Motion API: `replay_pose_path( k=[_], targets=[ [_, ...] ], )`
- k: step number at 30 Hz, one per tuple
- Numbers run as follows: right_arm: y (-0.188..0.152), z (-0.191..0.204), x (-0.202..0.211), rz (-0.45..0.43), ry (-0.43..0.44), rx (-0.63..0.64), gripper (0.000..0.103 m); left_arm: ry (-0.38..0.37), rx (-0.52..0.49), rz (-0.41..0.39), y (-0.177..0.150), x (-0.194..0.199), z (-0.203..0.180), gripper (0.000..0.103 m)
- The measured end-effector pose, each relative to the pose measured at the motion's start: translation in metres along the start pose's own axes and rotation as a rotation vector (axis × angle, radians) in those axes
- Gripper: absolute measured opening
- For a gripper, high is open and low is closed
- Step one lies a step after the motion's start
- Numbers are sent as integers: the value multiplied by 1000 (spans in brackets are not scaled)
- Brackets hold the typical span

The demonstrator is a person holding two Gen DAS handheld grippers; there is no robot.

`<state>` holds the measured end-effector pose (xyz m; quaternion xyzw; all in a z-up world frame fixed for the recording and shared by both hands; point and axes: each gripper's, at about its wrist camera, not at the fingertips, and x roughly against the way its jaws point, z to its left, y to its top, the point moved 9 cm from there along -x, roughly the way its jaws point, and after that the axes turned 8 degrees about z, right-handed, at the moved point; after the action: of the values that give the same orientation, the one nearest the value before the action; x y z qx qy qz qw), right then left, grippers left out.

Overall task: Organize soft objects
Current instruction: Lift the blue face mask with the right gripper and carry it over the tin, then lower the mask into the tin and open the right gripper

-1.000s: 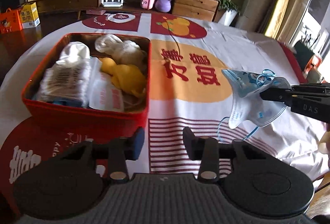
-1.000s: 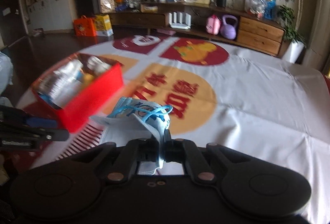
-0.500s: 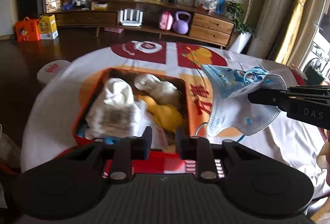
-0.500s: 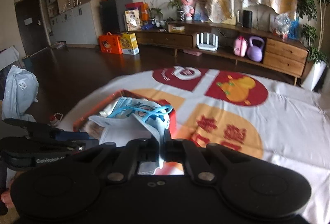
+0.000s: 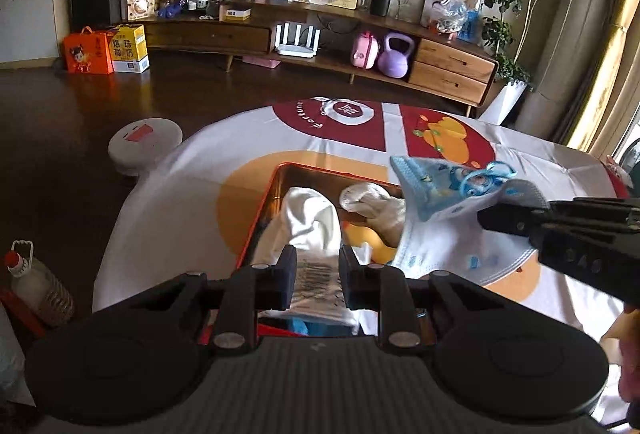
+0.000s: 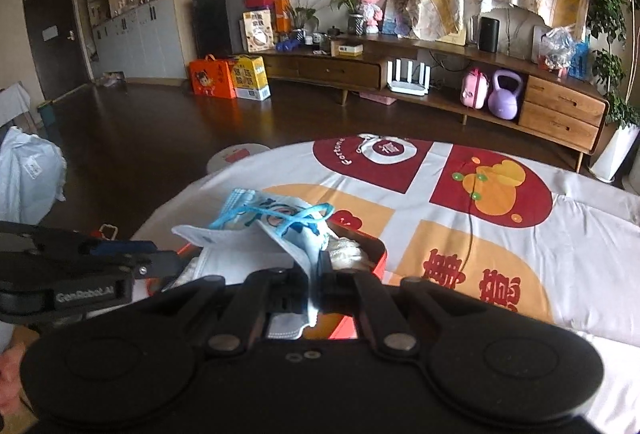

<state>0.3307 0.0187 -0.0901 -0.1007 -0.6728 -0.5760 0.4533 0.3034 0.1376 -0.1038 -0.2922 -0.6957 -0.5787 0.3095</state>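
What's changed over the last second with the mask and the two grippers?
The right gripper has carried the face mask from beside the red box to above its contents. The left gripper has narrowed its fingers, with nothing between them, and drawn back, so the box now sits right behind its fingers. Unchanged: the right fingers stay clamped on the mask, and the box's contents lie as before.

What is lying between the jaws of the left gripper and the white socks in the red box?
Nothing lies there. In the left wrist view the left gripper hangs empty over the white socks in the red box.
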Motion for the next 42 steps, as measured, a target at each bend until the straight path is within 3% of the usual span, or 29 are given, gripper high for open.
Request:
replay_pose_path(
  k=[10, 17, 27, 42],
  targets=[
    [-9, -1, -61, 102, -53, -36, 4, 2, -24, 51, -9, -22, 3, 22],
    [-24, 9, -81, 153, -46, -15, 4, 3, -37, 75, -15, -29, 3, 22],
    [-33, 8, -91, 207, -28, 14, 7, 8, -40, 111, -22, -44, 0, 22],
    [-35, 2, -70, 220, -13, 11, 22, -7, -23, 119, -26, -38, -4, 23]
  ],
)
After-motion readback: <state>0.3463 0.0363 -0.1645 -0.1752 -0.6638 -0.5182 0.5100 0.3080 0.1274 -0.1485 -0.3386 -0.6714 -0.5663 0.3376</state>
